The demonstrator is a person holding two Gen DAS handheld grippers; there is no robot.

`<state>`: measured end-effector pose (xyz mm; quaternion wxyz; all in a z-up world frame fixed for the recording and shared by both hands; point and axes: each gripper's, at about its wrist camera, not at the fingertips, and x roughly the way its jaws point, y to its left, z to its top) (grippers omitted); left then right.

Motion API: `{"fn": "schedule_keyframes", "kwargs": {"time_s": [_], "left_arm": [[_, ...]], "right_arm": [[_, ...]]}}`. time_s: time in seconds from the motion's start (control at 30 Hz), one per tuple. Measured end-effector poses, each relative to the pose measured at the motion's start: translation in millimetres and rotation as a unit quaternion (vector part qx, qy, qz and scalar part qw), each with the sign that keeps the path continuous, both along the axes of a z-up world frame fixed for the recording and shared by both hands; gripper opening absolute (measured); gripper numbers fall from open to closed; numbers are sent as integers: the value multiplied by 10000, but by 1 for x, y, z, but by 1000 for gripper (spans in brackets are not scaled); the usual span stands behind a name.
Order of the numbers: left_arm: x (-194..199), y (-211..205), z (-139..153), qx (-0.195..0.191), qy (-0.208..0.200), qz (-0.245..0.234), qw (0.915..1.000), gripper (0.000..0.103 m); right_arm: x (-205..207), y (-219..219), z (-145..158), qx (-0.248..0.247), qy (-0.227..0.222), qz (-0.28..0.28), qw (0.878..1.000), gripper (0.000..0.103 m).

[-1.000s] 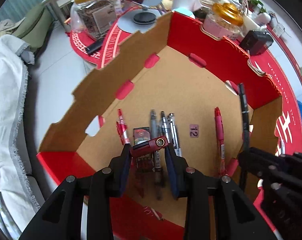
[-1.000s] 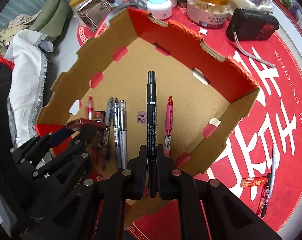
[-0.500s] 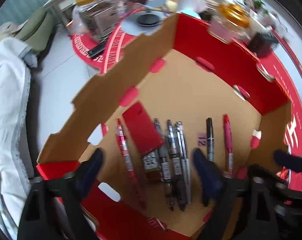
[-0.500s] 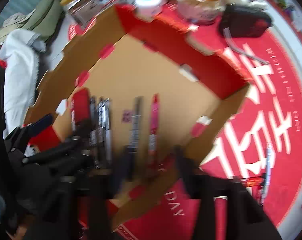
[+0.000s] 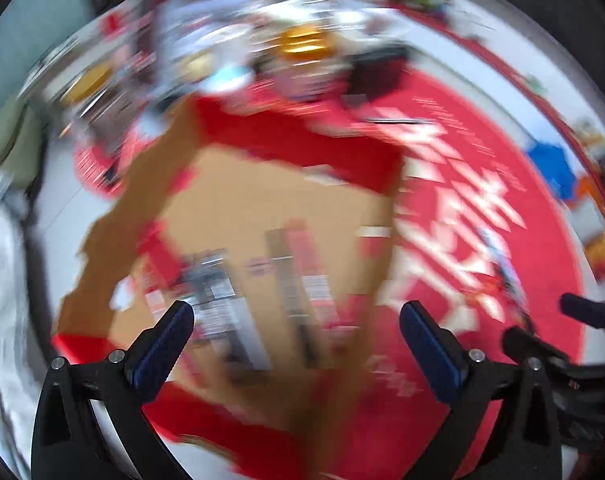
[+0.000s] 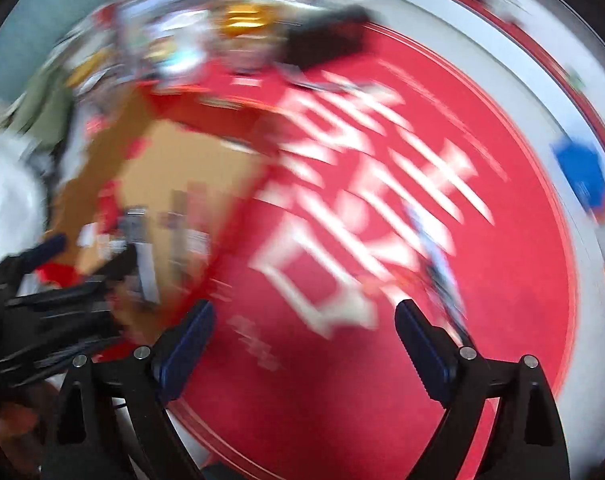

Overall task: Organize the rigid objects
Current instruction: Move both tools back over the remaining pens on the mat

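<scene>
Pens point(image 5: 238, 304) lie in a smeared row on the floor of the cardboard box point(image 5: 238, 200), lower centre of the left wrist view; blur hides their count and colours. In the right wrist view the same box point(image 6: 150, 160) sits at centre left, with the pens point(image 6: 146, 248) as grey streaks near its lower edge.

Compared with half a second ago, you have swung both cameras to the right: the box has slid leftward in each view and the red mat point(image 6: 382, 240) with white lettering now fills most of the right wrist frame. A second ago each tool gripped an item, a red one on the left and a black marker on the right; now neither holds anything.

Your left gripper point(image 5: 296, 322) has its jaws spread wide, nothing between them, hovering over the box's near edge. Your right gripper point(image 6: 304, 320) is equally wide apart and empty, above bare mat. The right tool also shows at the lower right of the left wrist view point(image 5: 574, 344), and the left tool at the lower left of the right wrist view point(image 6: 54, 280).

More pens point(image 6: 442, 272) lie on the mat at centre right, blurred. A gold-lidded jar point(image 5: 304, 42) stands among clutter at the top
</scene>
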<state>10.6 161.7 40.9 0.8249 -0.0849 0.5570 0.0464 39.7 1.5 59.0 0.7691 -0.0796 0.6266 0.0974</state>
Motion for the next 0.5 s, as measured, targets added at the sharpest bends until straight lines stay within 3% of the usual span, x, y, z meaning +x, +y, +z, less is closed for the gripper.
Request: {"fn": "schedule_keyframes", "kwargs": {"time_s": [0.1,0.2,0.3,0.4,0.5], "left_arm": [[13,-62,7,96,-85,-727,9973,103],[30,-122,-8,342,240,-1226,9916,103],[48,-173,-36,609,449,-1712,9823,103],[62,-208,-73,1082,637,-2240,9665,103],[73,-214,-98,1243,843,-2274,9622,103]], "right_arm": [[-7,-66,-16,-119,388,-790,9960,92],[-14,-118,-28,-149,674,-1315,9889,92],[-23,-152,-33,-95,856,-1509,9848,92],[-30,-173,-35,7,911,-1589,9831,92],[-33,-188,-37,157,895,-1584,9832,92]]}}
